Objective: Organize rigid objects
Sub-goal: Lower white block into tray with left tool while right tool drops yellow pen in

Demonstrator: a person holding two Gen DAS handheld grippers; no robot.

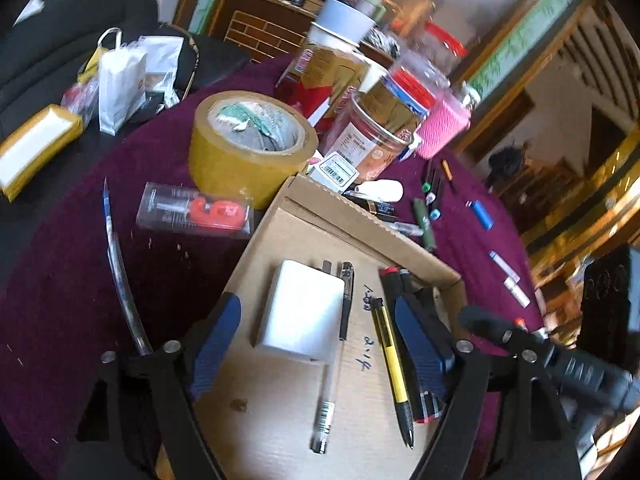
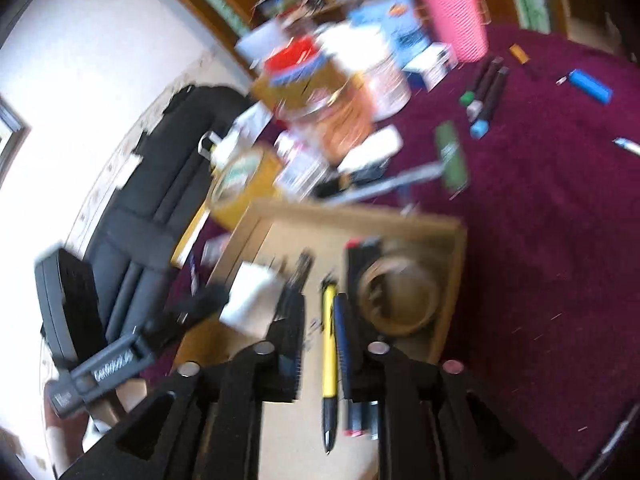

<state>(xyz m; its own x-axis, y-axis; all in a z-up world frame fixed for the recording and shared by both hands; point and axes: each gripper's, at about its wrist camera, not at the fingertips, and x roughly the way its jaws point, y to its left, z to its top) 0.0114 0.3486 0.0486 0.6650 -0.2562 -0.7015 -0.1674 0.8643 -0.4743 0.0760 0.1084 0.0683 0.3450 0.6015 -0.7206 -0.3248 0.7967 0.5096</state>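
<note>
A shallow cardboard box (image 1: 348, 216) lies on the maroon table. In it are a white block (image 1: 300, 312), a black-capped clear pen (image 1: 334, 364), a yellow pen (image 1: 390, 364) and a black marker (image 1: 394, 284). My left gripper (image 1: 316, 332) is open over the box, its blue pads on either side of the white block and the pens. In the blurred right wrist view the box (image 2: 452, 264) also holds a small tape roll (image 2: 396, 300). My right gripper (image 2: 320, 336) is open over the yellow pen (image 2: 330, 348), not touching it.
A big roll of tan tape (image 1: 248, 144) and a packaged red clip (image 1: 196, 210) lie left of the box. Jars (image 1: 372, 132), a pink basket (image 1: 440, 128), markers (image 1: 424, 216), a blue lighter (image 1: 482, 214) and a long pen (image 1: 116, 264) lie around.
</note>
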